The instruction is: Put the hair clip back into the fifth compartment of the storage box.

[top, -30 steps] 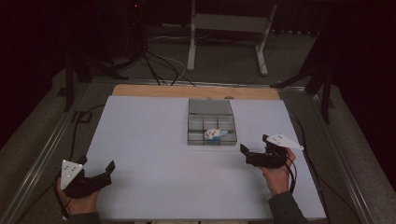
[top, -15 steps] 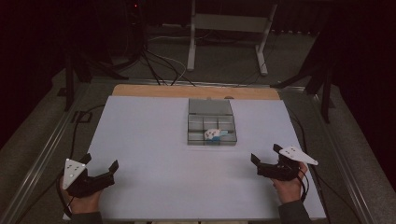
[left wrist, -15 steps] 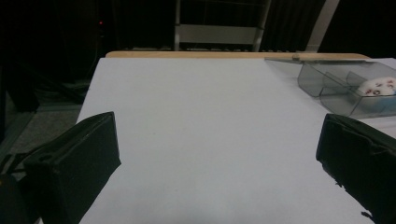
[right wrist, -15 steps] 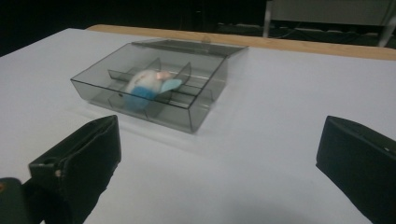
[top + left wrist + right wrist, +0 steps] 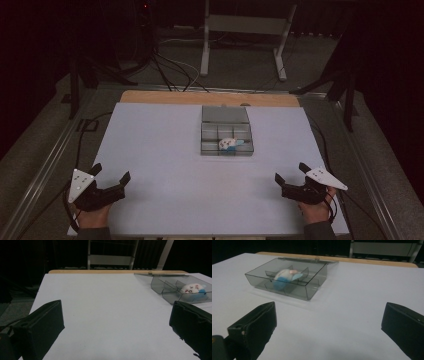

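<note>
Right gripper [image 5: 291,174] withdrawn to near edge, jaws wide.

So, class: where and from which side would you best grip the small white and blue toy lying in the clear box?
Probably from above, closing across the white and blue toy at its rounded white body. It lies low in a front compartment of the clear box, whose walls and dividers block any sideways approach.

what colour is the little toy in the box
White and light blue toy with small dark marks, clearest in the left gripper view.
</note>
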A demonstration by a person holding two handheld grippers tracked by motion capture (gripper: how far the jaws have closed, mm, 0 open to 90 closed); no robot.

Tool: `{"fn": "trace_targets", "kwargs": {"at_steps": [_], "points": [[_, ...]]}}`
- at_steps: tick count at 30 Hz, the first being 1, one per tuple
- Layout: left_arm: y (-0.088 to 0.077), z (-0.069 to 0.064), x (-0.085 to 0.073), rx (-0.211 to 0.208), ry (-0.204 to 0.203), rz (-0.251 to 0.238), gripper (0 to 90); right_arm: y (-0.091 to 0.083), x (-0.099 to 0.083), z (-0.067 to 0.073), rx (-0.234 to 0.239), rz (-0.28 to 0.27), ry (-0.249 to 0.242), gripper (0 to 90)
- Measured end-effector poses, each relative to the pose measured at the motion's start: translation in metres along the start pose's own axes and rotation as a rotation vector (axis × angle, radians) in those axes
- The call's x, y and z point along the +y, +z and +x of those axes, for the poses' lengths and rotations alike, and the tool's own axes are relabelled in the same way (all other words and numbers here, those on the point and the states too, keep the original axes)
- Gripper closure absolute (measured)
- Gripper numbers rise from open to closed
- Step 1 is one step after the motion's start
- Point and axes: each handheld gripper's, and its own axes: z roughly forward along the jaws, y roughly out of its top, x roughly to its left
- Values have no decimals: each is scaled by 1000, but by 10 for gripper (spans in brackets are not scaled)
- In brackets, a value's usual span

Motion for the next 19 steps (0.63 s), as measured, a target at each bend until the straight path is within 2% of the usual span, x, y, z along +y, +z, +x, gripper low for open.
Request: {"fn": "trace_targets", "kwargs": {"at_steps": [5,10,19], "points": [[0,0,0,-10,-10,-1,5,-5,-4,-2,0,-7,7,0],[0,-1,0,-17,-5,2,5,-13,-3,-6,-15,-36,35,0],[3,-1,-2,-12,-7,16,5,-16,-2,-3,-32,-35,17,0]]}}
